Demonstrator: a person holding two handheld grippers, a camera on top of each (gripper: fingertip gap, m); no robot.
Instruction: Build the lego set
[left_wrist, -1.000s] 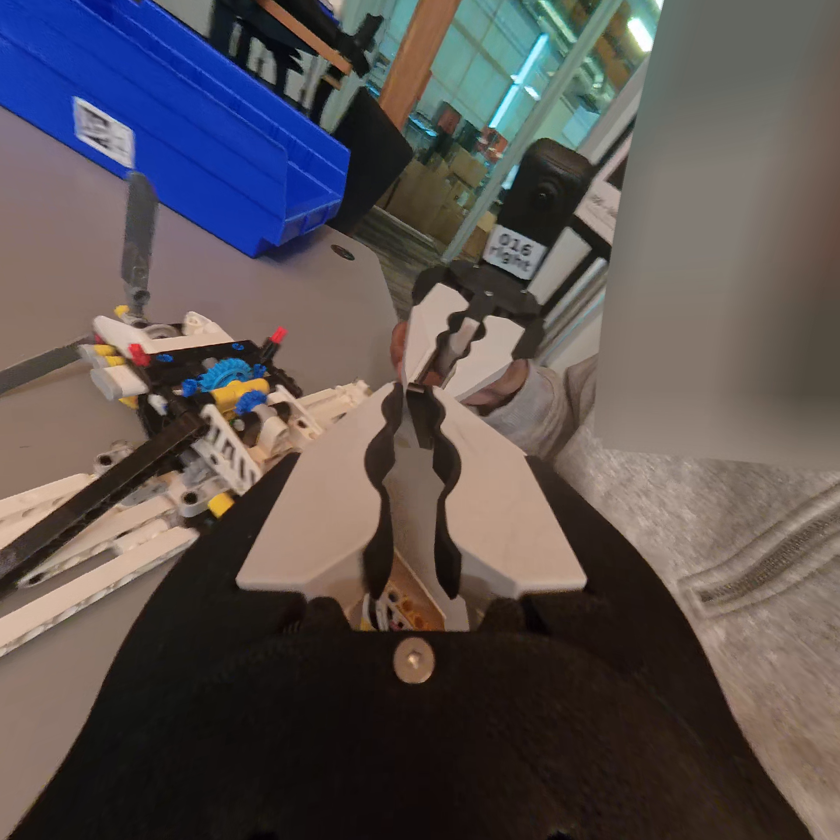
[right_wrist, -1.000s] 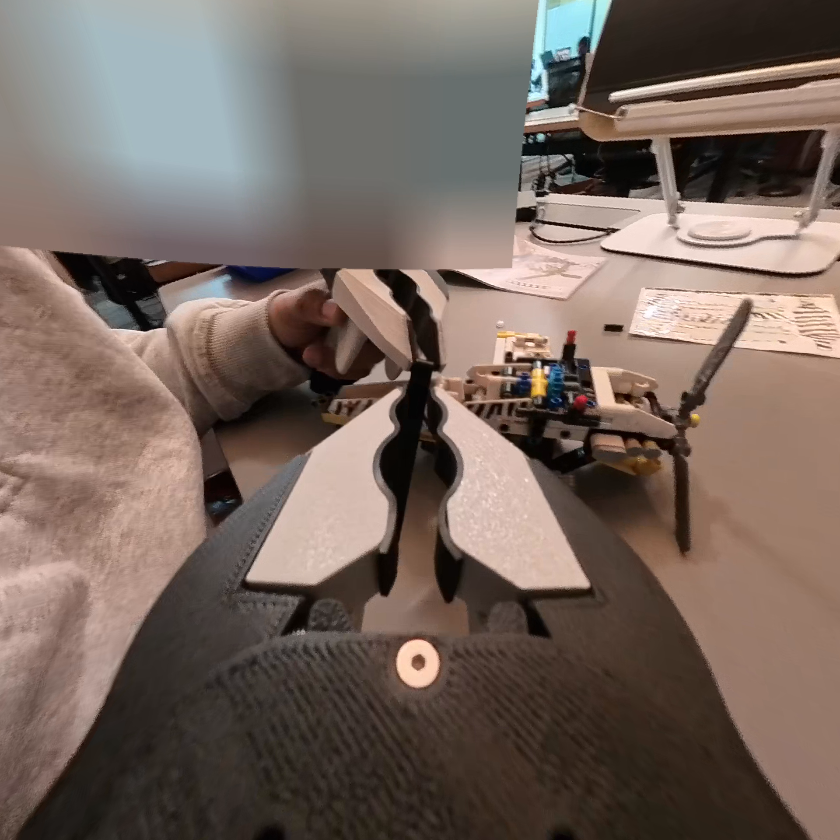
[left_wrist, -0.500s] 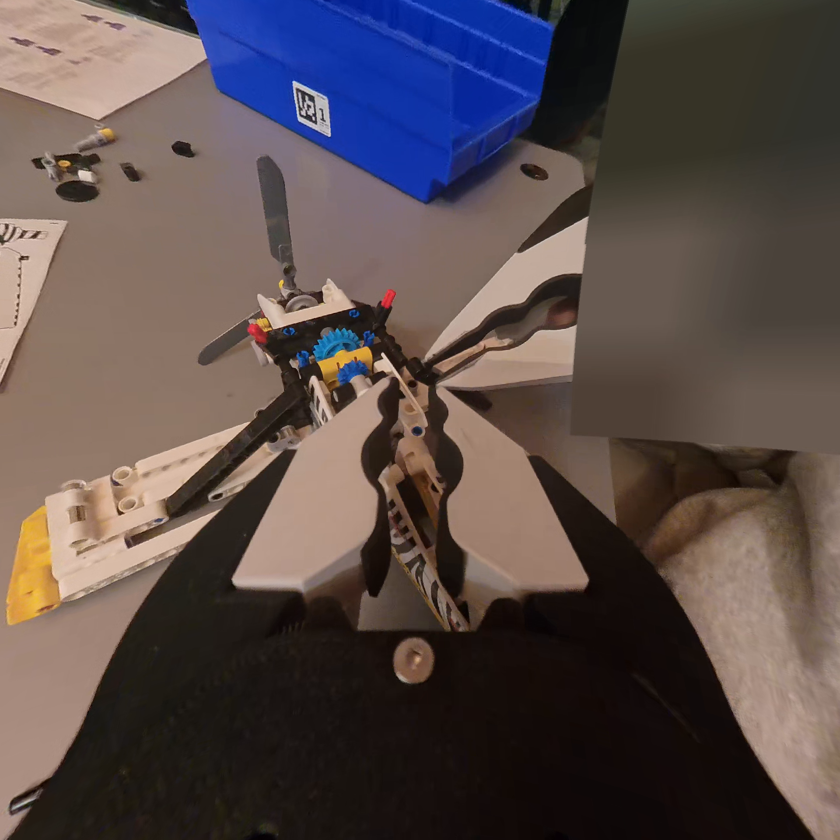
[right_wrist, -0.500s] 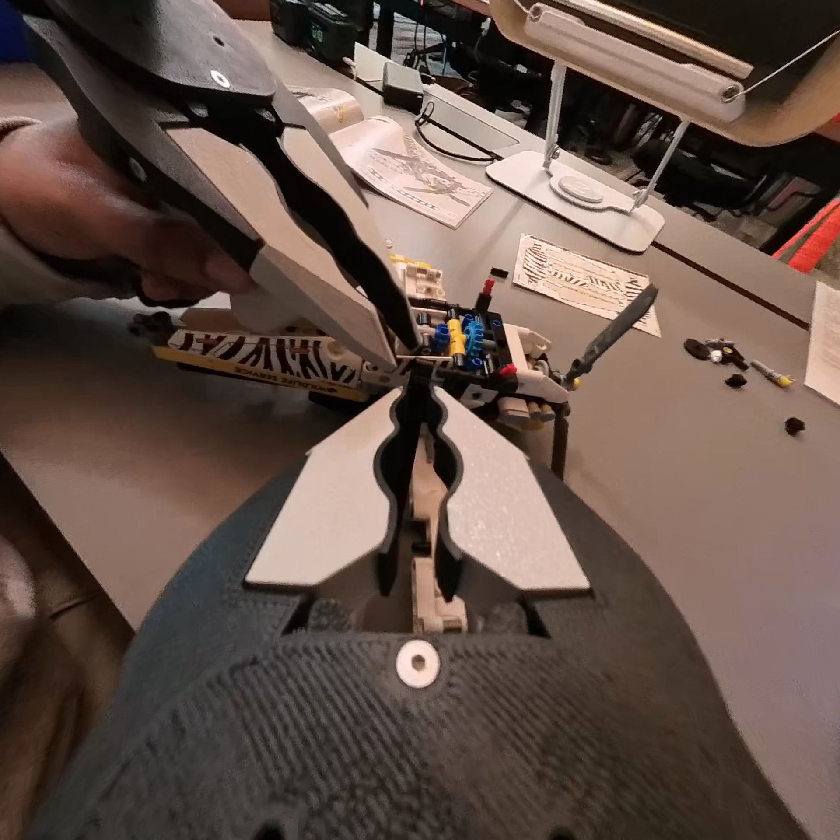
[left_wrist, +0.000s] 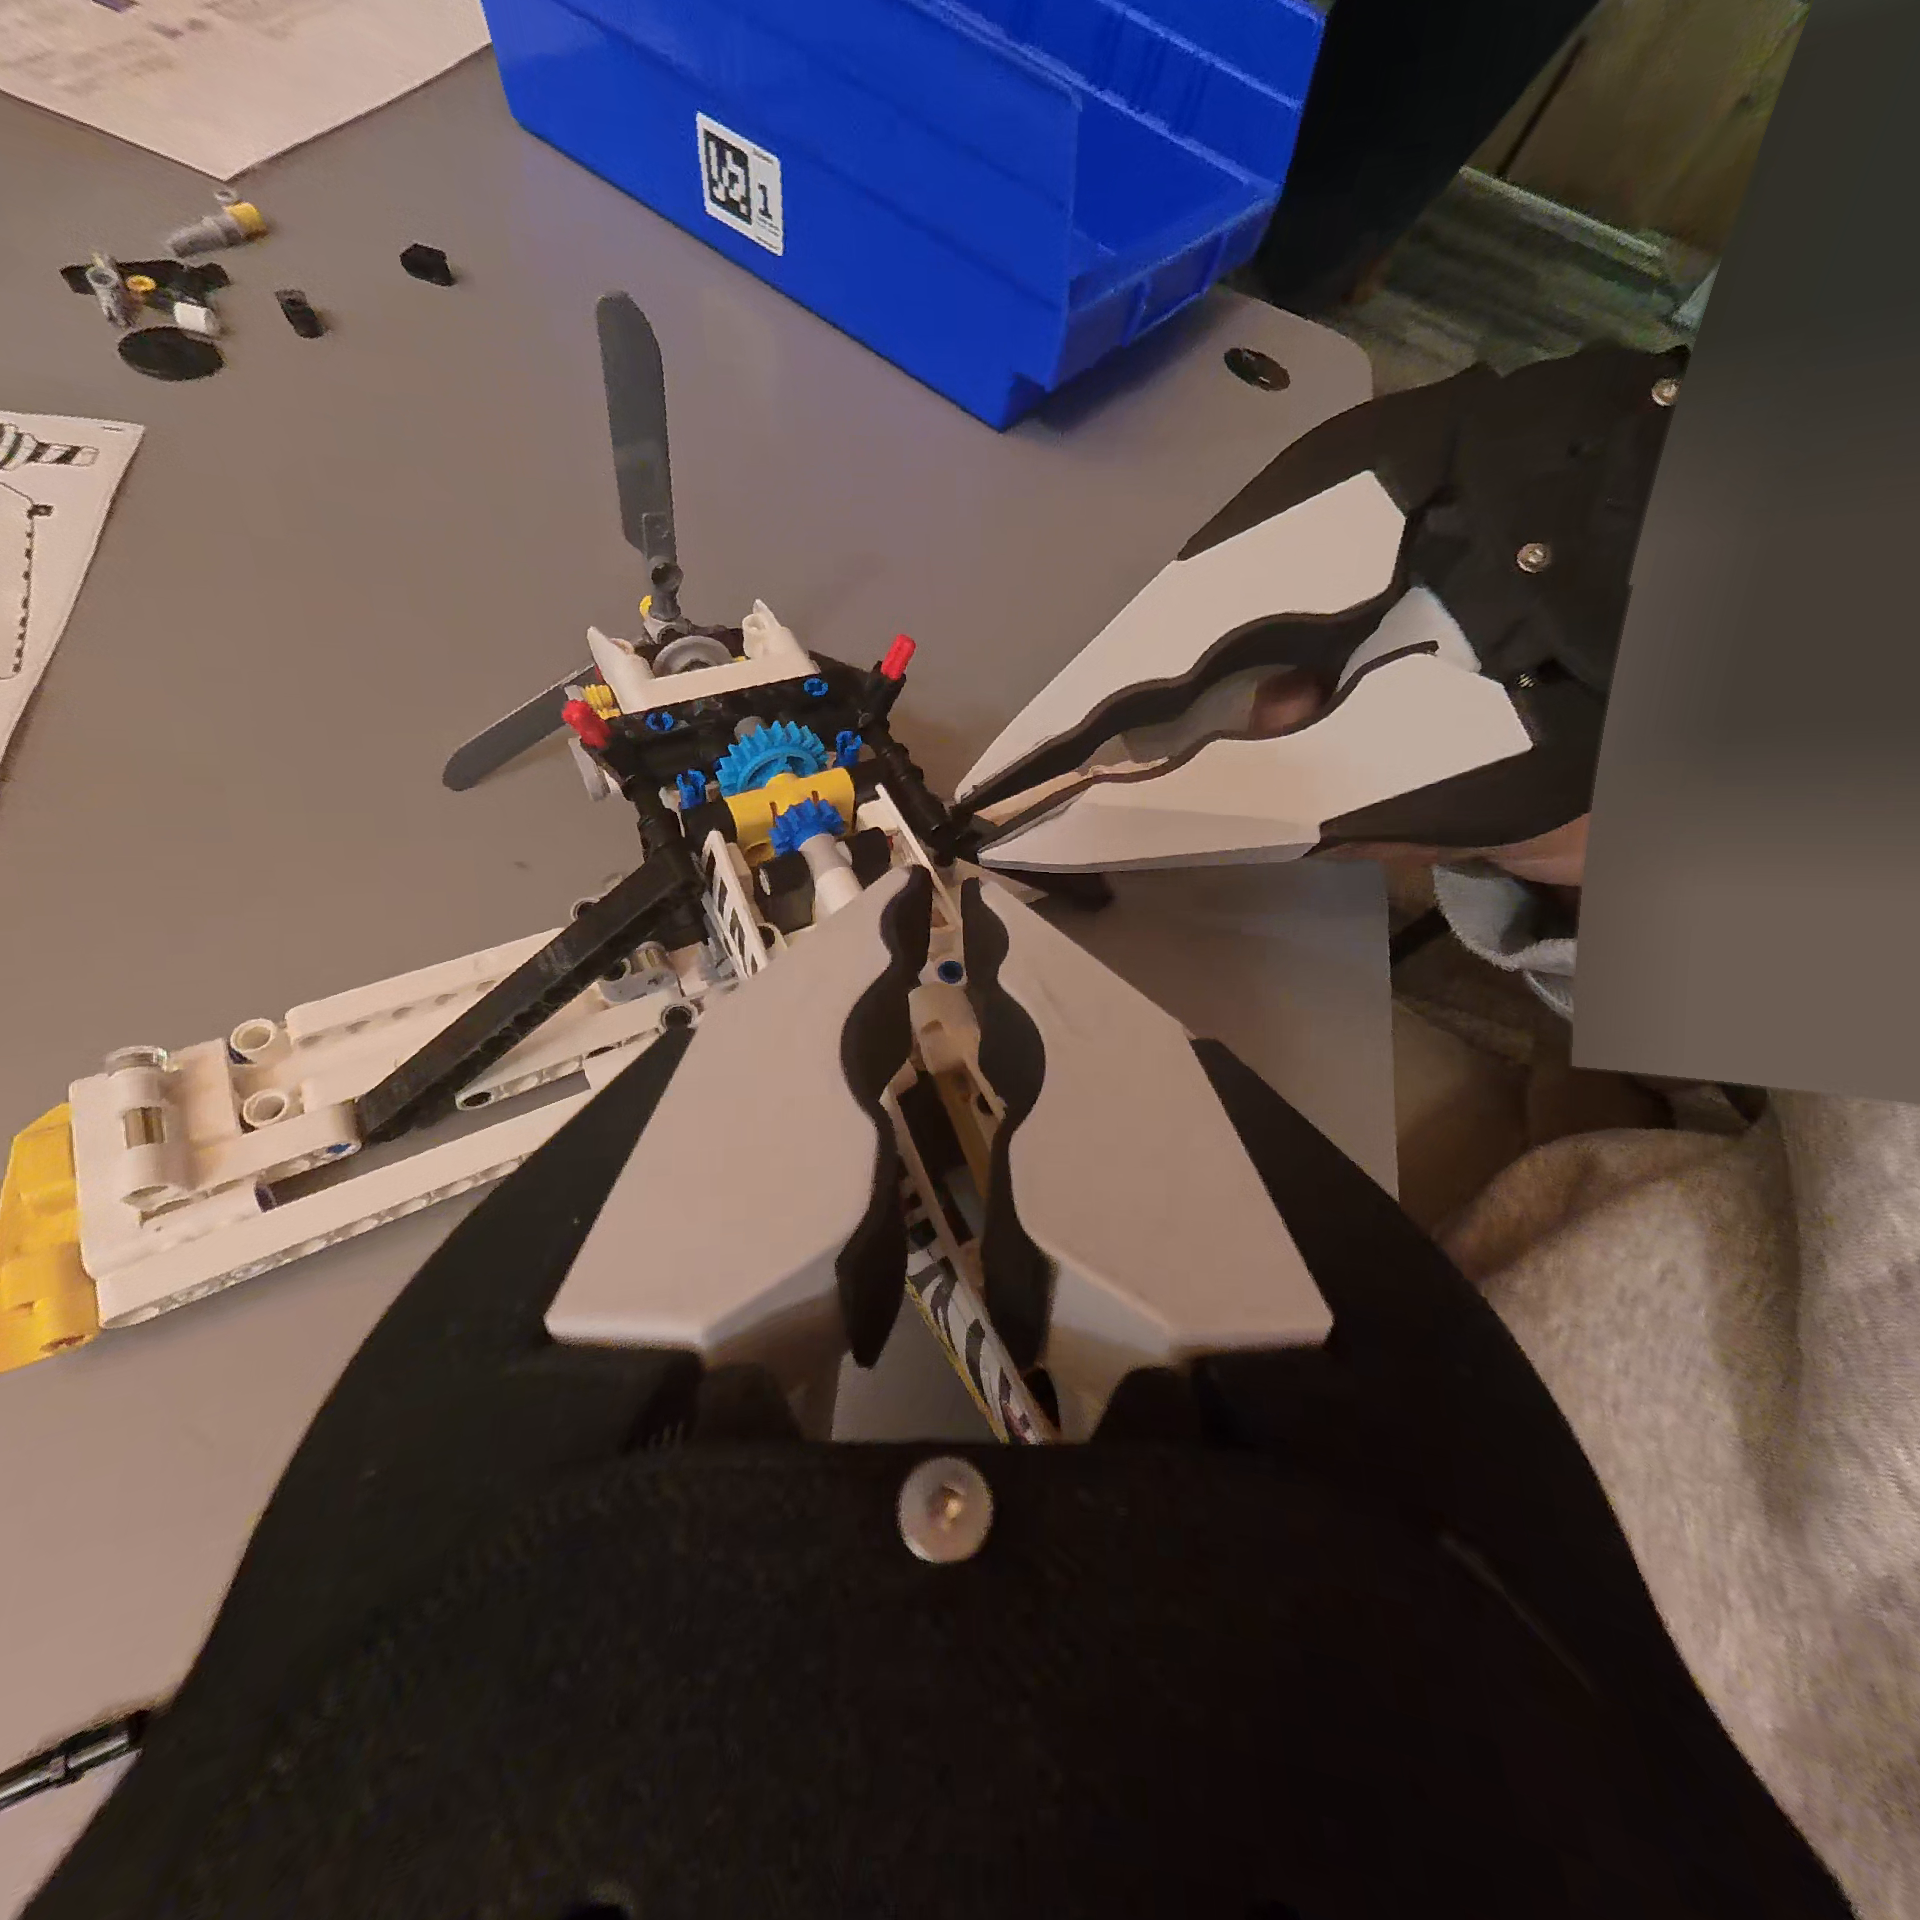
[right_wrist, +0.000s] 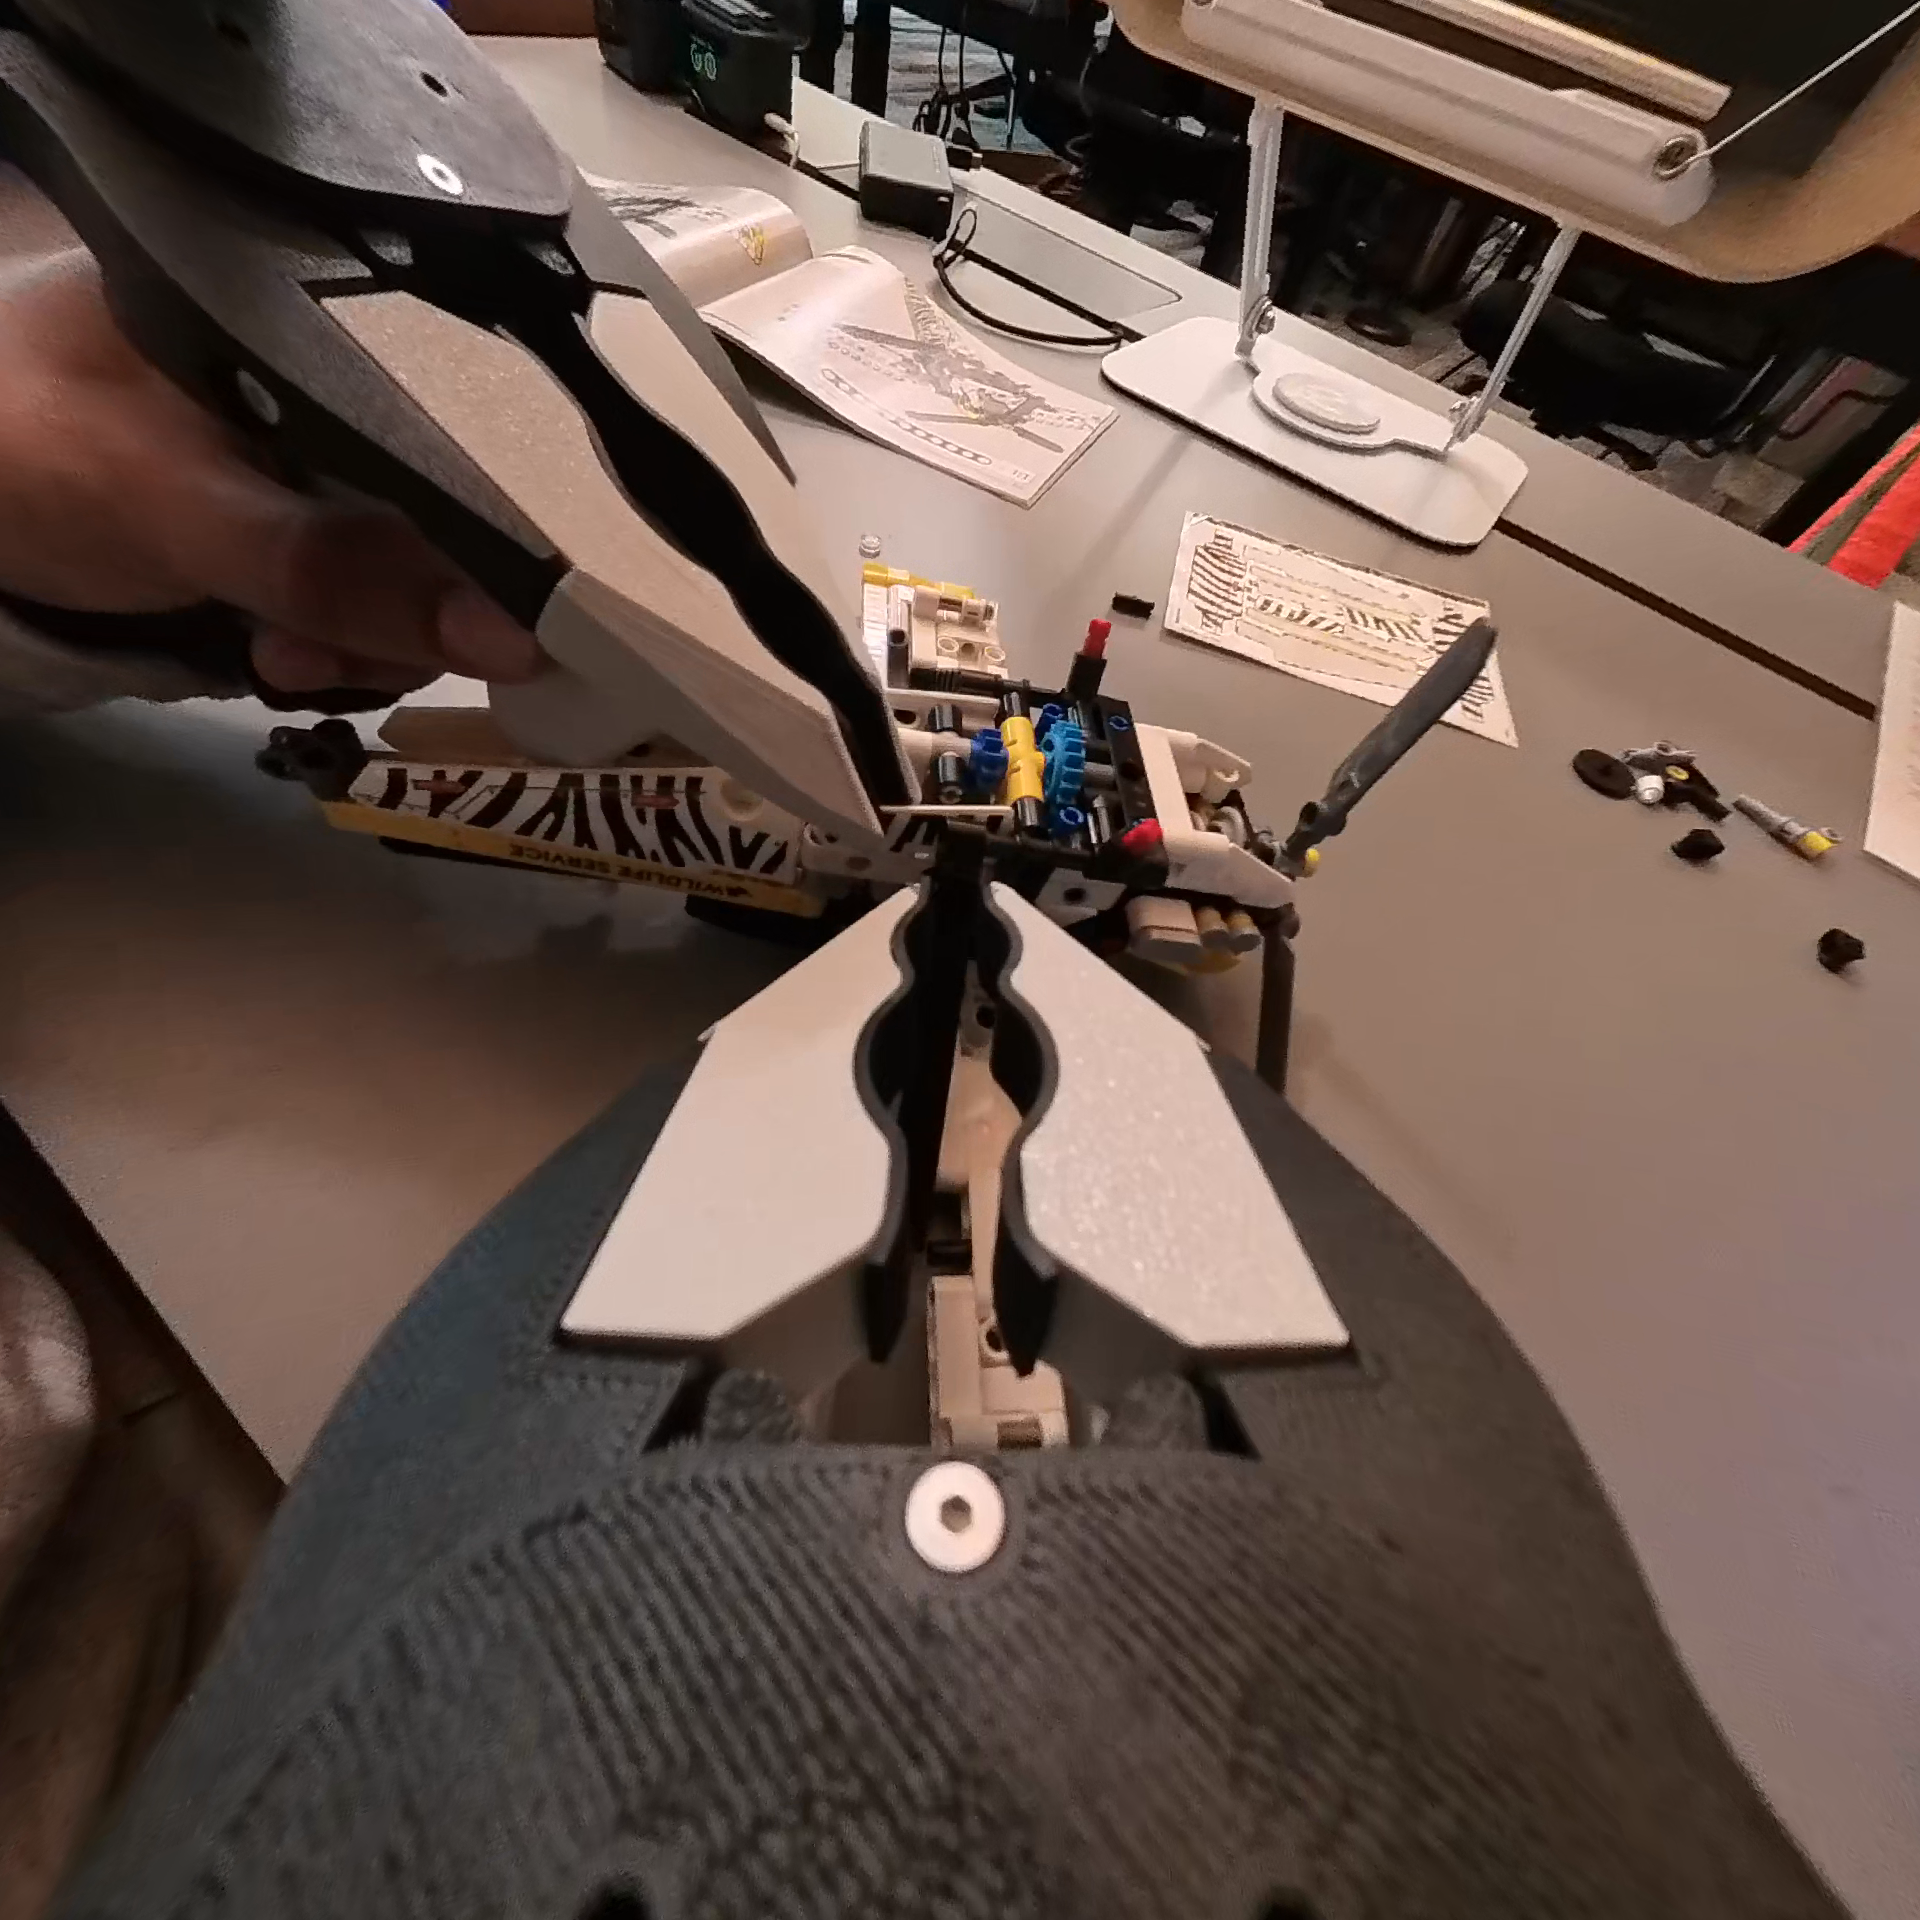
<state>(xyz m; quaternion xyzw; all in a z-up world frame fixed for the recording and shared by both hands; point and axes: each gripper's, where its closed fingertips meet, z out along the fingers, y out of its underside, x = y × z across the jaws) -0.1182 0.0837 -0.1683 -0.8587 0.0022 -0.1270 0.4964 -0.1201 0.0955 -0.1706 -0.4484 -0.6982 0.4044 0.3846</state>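
The lego plane (left_wrist: 769, 769) stands on the grey table, with blue gears, a grey propeller (left_wrist: 634, 416), a white wing (left_wrist: 312, 1091) and a zebra-striped fuselage (right_wrist: 582, 821). My left gripper (left_wrist: 938, 899) is shut on the fuselage just behind the gears; it also shows in the right wrist view (right_wrist: 883, 810). My right gripper (right_wrist: 951, 873) is shut on a long black beam (right_wrist: 935, 1039) whose far end touches the plane's side. It reaches in from the right in the left wrist view (left_wrist: 966, 836).
A blue bin (left_wrist: 935, 156) stands behind the plane. Loose small parts (left_wrist: 166, 301) lie at the far left, also seen in the right wrist view (right_wrist: 1662, 779). An instruction booklet (right_wrist: 914, 384), a sticker sheet (right_wrist: 1330, 613) and a stand base (right_wrist: 1351, 416) lie beyond. A grey sleeve is at the near right. Left and right tips are no more than a few centimetres apart. My left tips are roughly 12 cm from the white wing (left_wrist: 312, 1091).
Both grippers came down from in front of the person to the plane. The left closed round the fuselage and the right brought the black beam to the plane's side.
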